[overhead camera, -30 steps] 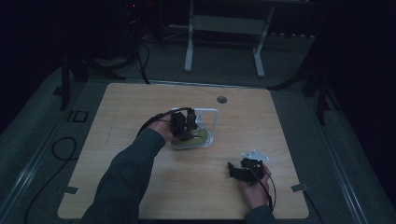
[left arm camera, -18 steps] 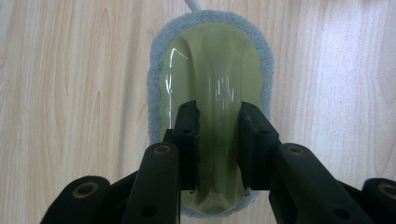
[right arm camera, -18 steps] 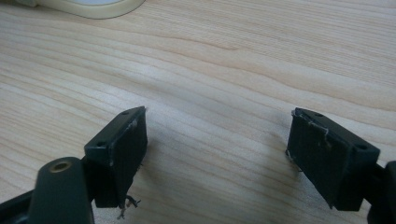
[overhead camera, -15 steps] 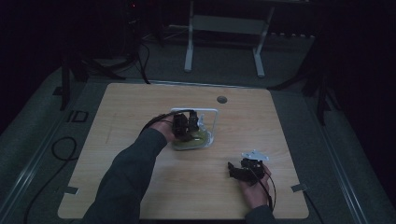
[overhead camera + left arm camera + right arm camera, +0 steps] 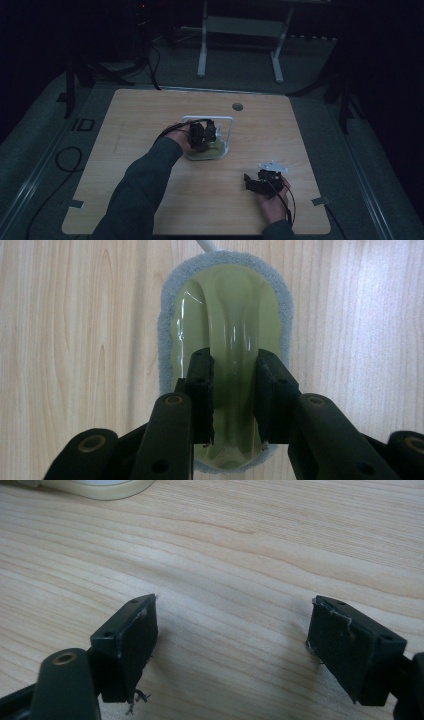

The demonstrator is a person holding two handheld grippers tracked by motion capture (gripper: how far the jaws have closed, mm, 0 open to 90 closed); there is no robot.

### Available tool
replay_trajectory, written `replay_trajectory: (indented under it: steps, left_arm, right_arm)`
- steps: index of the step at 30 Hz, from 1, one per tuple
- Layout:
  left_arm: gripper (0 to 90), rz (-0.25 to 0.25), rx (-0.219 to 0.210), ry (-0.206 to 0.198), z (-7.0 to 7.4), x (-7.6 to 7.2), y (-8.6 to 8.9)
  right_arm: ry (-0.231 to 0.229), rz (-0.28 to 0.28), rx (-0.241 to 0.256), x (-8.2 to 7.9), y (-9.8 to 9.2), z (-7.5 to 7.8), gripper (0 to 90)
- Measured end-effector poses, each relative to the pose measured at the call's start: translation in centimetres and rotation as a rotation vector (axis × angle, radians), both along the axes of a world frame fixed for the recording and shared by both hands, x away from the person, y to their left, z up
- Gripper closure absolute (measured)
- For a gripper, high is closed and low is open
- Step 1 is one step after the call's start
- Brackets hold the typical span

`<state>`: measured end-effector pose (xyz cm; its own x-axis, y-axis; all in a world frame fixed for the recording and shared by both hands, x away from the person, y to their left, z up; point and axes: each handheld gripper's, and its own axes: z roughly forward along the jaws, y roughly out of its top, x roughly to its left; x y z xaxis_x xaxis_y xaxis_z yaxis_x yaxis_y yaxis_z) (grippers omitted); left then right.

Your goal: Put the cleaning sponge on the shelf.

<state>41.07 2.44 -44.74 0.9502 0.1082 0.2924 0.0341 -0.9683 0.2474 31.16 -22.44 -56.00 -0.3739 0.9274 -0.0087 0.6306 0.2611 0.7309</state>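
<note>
A pale green scrubber (image 5: 225, 305) with a grey pad (image 5: 165, 330) round its edge lies flat on the wooden table (image 5: 150, 125). My left gripper (image 5: 234, 370) points down on it, and its jaws press both sides of the raised green handle ridge. From the high view the left gripper (image 5: 202, 134) stands over the scrubber (image 5: 212, 151) near the table's middle. My right gripper (image 5: 260, 181) rests low at the front right with its jaws wide apart. The right gripper (image 5: 232, 630) has bare wood between its fingers.
A white wire frame (image 5: 230, 125) stands just behind the scrubber, and a white rod end (image 5: 205, 244) shows past the pad. A round hole (image 5: 237, 106) sits near the table's far edge. A pale green rim (image 5: 100, 487) lies far ahead of the right gripper.
</note>
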Motion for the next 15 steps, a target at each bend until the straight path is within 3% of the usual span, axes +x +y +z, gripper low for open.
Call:
replay_trajectory:
  steps: [15]
  left_arm:
    - [71.5,0.003,0.02,-0.013,-0.72,0.54,-0.51]
  right_arm:
    - [0.0,0.0,0.0,0.0,0.0,0.0,19.7]
